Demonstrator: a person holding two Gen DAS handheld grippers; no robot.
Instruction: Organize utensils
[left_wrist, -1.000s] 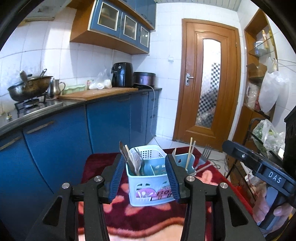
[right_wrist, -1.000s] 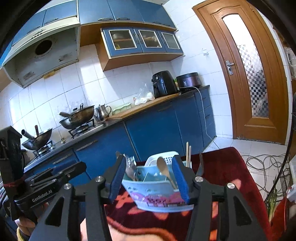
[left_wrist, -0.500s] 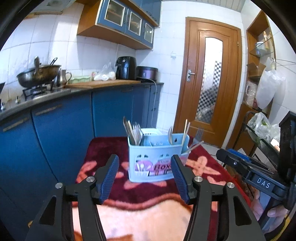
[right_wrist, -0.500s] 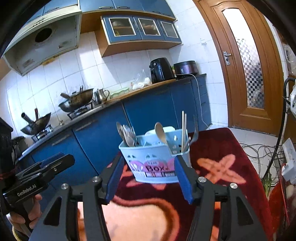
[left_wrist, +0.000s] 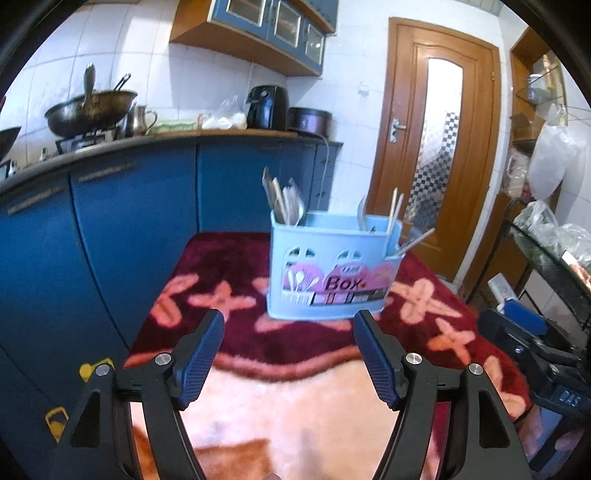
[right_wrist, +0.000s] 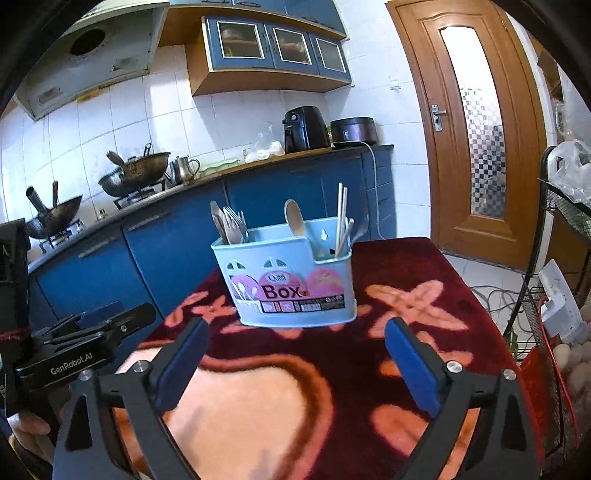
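Note:
A light blue utensil box (left_wrist: 332, 273) (right_wrist: 288, 280) labelled "Box" stands upright on the red flowered table cloth (left_wrist: 229, 266) (right_wrist: 424, 266). Forks and spoons (right_wrist: 229, 223) fill its left compartment. A wooden spoon (right_wrist: 294, 218) stands in the middle one and chopsticks (right_wrist: 341, 214) in the right one. My left gripper (left_wrist: 289, 315) sits low in front of the box, jaws opening, with nothing between them. My right gripper (right_wrist: 297, 323) is also just short of the box, jaws opening wide and empty. Each gripper shows at the edge of the other's view.
Blue cabinets (left_wrist: 129, 206) run along the left under a counter with woks (right_wrist: 133, 175), a kettle, an air fryer (right_wrist: 304, 129) and a cooker. A wooden door (left_wrist: 439, 147) is behind. A wire rack (right_wrist: 561, 229) with bags stands at the right, cables on the floor.
Both grippers have sunk and drawn back from the box, which now stands beyond their fingertips instead of between them. Both pairs of jaws have spread wider.

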